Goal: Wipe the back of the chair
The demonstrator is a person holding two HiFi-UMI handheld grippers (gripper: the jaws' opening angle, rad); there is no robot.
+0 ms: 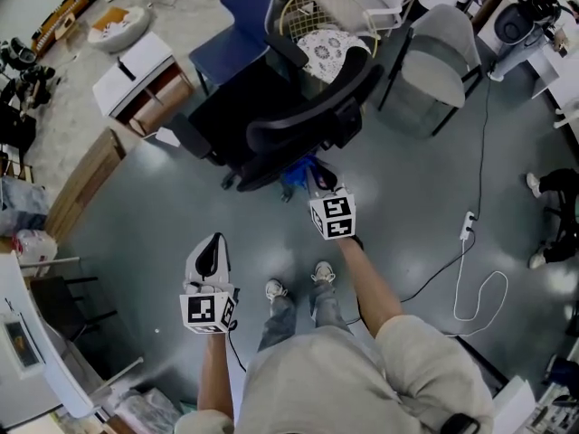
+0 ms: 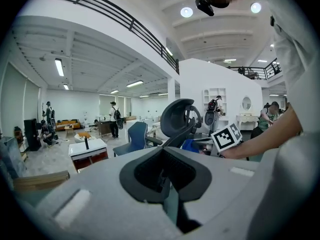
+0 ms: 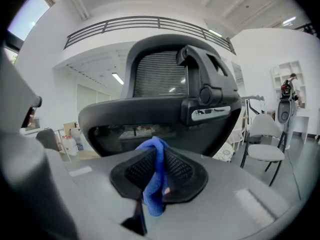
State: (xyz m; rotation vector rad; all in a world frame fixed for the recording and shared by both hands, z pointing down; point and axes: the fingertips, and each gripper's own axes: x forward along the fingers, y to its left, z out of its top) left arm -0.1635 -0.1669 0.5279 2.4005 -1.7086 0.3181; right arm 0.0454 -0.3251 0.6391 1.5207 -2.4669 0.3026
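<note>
Left gripper (image 2: 165, 178): jaws pressed together, nothing between them, held back near the person's feet. Right gripper (image 3: 152, 176): jaws pinching a blue cloth (image 3: 155, 186), extended forward close to the black office chair's backrest (image 3: 150, 109). Beyond stand a blue chair (image 1: 240, 16) and a grey chair (image 1: 439, 61).

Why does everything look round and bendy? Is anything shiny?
Left gripper view: wide lens bends the balcony railing, corners go dark. Right gripper view: black mesh office chair bulges, blue cloth looks sharp. Head view: lights glare on the glossy grey floor.

Beige shirt (image 1: 362, 378), jeans (image 1: 277, 319), white sneakers (image 1: 275, 288) — grey left tool (image 1: 206, 256), right tool (image 1: 312, 181).
</note>
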